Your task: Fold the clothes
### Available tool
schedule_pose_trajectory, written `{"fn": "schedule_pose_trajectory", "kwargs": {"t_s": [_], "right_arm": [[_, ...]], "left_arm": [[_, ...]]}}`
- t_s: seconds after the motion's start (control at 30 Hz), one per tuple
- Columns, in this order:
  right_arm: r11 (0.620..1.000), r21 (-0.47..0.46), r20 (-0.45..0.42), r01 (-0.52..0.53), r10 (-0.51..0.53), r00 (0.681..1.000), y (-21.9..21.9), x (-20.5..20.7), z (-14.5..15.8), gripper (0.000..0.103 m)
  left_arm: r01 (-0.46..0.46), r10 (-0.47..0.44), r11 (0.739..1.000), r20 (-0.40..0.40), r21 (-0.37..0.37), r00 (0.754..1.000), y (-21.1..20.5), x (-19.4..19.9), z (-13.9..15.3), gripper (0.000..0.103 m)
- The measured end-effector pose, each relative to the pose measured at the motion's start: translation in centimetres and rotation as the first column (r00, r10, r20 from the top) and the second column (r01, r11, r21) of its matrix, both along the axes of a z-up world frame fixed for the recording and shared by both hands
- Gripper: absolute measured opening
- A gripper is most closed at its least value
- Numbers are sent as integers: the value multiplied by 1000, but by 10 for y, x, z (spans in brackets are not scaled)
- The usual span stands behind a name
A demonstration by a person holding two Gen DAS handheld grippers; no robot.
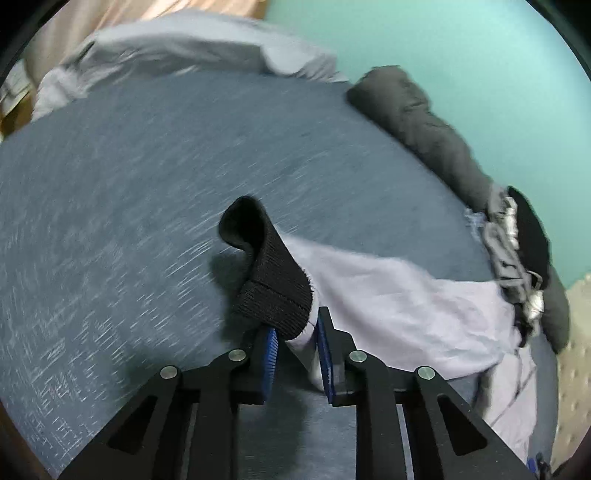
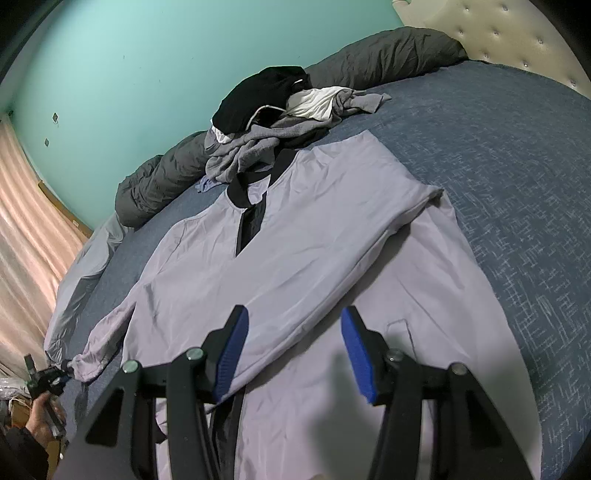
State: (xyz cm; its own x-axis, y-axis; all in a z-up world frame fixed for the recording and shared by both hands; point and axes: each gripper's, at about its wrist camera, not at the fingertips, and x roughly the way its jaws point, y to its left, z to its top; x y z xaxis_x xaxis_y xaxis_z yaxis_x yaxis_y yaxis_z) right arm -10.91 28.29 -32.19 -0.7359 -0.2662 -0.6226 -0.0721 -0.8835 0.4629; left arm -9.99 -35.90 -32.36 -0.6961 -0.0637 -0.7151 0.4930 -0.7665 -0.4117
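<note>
Lavender fabric, thin and lightly creased, spreads across a blue bedspread [image 2: 517, 155] whose weave shows pale crosshatch flecks. In the right wrist view the jacket [image 2: 295, 236] fills the centre of the frame, lying flat with its front up; a black ribbed collar [image 2: 255, 181] and a dark placket run down from the neckline, and one sleeve is folded diagonally across the chest. The right hand-held gripper [image 2: 291, 350] hangs over the lower part of the garment at bottom centre, its blue ridged pads [image 2: 356, 354] standing apart with nothing clamped between them. In the left wrist view, which is blurred, the left hand-held gripper [image 1: 295, 354] at bottom centre is clenched on the end of the other sleeve [image 1: 406, 306], pinching the lavender cloth just behind its black knitted cuff [image 1: 266, 273], which curls upward in a loop above the pads. That same cuff end appears at the lower left of the right wrist view, beside a person's hand [image 2: 40, 417]. A heap of loose clothes [image 2: 273, 122], black, white and grey terry, sits at upper centre just beyond the collar. Behind it a rumpled dark grey quilt [image 2: 384, 55] runs along a turquoise wall [image 2: 129, 55]. A tufted cream headboard [image 2: 517, 33] occupies the upper right, and a pinkish curtain [image 2: 26, 221] hangs at far left.
</note>
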Motion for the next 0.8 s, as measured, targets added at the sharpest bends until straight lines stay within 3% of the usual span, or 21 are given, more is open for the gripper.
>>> {"fn": "schedule_pose_trajectory", "kwargs": {"t_s": [0.17, 0.3, 0.43, 0.67, 0.73, 0.8], "right_arm": [[1000, -3, -9, 2, -2, 1000, 3, 3, 1, 53], [1000, -8, -14, 11, -11, 1000, 6, 5, 0, 53], [999, -35, 2, 27, -26, 1000, 11, 9, -5, 53], [997, -54, 5, 59, -59, 998, 21, 23, -5, 53], [996, -55, 9, 63, -63, 998, 25, 27, -5, 53], [996, -56, 13, 67, -66, 998, 30, 30, -5, 53]], "left_arm": [[113, -114, 993, -121, -15, 986, 42, -30, 61, 19], [230, -225, 973, -214, -2, 950, 94, -59, 116, 18], [334, -329, 942, -254, -27, 909, 157, -80, 156, 18], [557, -550, 828, -300, -69, 780, 311, -104, 204, 18], [623, -613, 778, -304, -75, 729, 358, -104, 210, 18], [698, -691, 710, -280, -88, 667, 412, -103, 208, 18]]}}
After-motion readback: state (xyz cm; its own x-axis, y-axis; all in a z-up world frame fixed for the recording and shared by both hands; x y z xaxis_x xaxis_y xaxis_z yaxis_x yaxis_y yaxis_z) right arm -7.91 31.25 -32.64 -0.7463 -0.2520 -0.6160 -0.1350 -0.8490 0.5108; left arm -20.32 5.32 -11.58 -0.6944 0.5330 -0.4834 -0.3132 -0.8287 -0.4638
